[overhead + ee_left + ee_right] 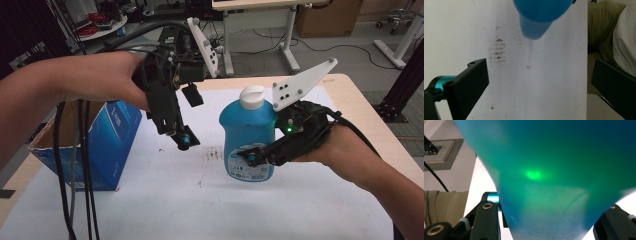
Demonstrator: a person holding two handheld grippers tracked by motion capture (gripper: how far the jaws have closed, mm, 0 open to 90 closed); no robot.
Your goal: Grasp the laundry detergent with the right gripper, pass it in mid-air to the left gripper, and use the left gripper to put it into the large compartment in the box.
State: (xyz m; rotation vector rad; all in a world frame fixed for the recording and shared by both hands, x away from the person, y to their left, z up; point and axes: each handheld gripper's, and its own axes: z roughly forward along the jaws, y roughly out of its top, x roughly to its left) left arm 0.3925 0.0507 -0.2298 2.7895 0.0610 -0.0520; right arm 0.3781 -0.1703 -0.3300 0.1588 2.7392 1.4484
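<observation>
Cardboard of the open blue box (112, 145) sits at table's left, untouched. I grasp the upright blue plastic bottle with white cap (248, 131) mid-table in my right gripper (260, 156); my left gripper (182, 140) hovers released. Destination unclear; everything remains.

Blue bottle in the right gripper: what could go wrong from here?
The right gripper clamps the blue bottle low on its body, so the tall top could tip or slip out if swung. The left gripper hangs open beside it with cables trailing past the blue box; these could snag it. The bottle fills the right gripper view, so placement there is blind.
</observation>
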